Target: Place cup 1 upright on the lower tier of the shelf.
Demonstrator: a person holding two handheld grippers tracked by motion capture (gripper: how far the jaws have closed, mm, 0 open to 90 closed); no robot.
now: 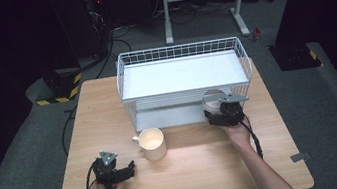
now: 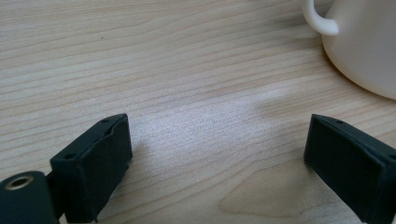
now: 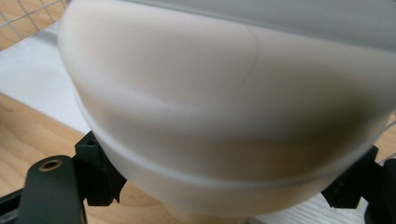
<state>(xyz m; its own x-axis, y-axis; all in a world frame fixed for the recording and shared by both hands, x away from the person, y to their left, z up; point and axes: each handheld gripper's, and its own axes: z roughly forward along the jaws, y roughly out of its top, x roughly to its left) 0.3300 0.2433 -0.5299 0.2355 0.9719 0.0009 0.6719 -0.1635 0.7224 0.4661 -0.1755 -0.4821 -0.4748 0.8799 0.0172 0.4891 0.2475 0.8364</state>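
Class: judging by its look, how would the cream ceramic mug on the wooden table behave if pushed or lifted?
The cream ceramic mug looks rigid, probably breakable. Its glossy wall may slip between pads. Standing upright on a broad base, it would likely slide, not tip.

bowl (image 3: 224,116) blurred and cropped at the top and right edges in the right gripper view, hiding both jaw pads, mug (image 2: 359,46) cut off at that picture's right edge

High view looks down from above the person's side over the whole table (image 1: 191,162). Both gripper views sit close up; the left one shares the mug (image 1: 152,144).
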